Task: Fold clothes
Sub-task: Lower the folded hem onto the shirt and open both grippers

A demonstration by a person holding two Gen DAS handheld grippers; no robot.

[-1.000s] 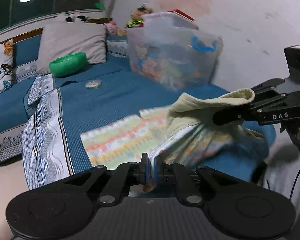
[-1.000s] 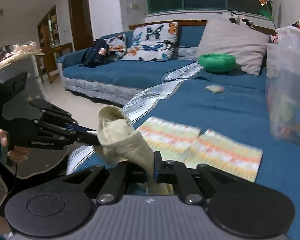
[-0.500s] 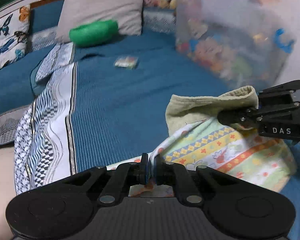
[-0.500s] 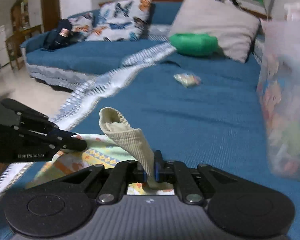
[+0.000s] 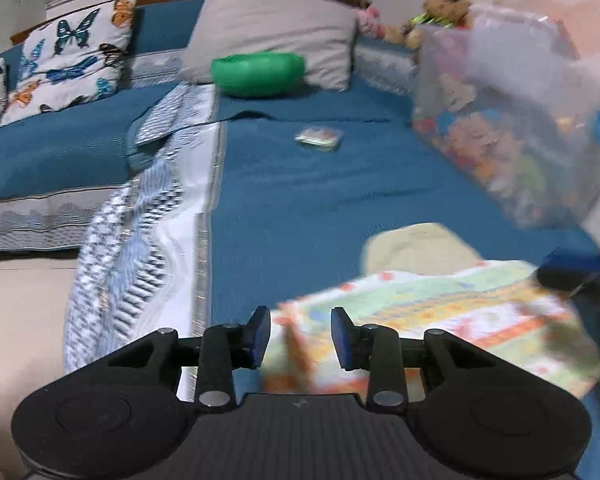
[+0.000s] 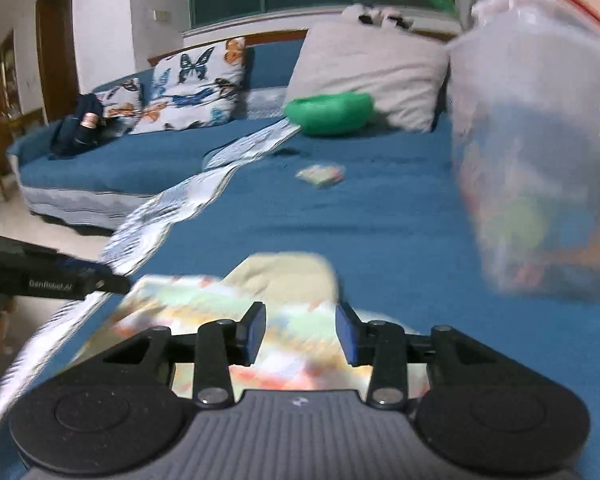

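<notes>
Largest first: we see the blue sofa bed [image 5: 320,208], its ribbed woven cover broken by a zigzag-patterned white and blue band [image 5: 140,240] running toward the near left edge. At the far edge lean a grey cushion [image 5: 276,24] and a butterfly-print cushion [image 5: 68,52]; a glossy green pillow [image 5: 260,72] lies before them. A translucent plastic storage box [image 6: 540,128], full of coloured toys, stands along the right edge.

The task's thing — a small garment [image 5: 440,320] of soft printed cotton, pastel stripes with a plain cream ribbed waistband [image 5: 416,246] — lies near the front edge of the sofa bed, doubled over itself into a rough rectangle. We judge one fold laid down; further halving and smoothing probably remain, since the edges look uneven through the blur.

The left gripper [image 5: 296,336] has its jaws opening, a corner of the cloth between the blue pads but not pinched — released. The right gripper [image 6: 302,334] is opening likewise, cloth below its pads, unclenched. A small packet [image 5: 319,138] lies mid-surface.
</notes>
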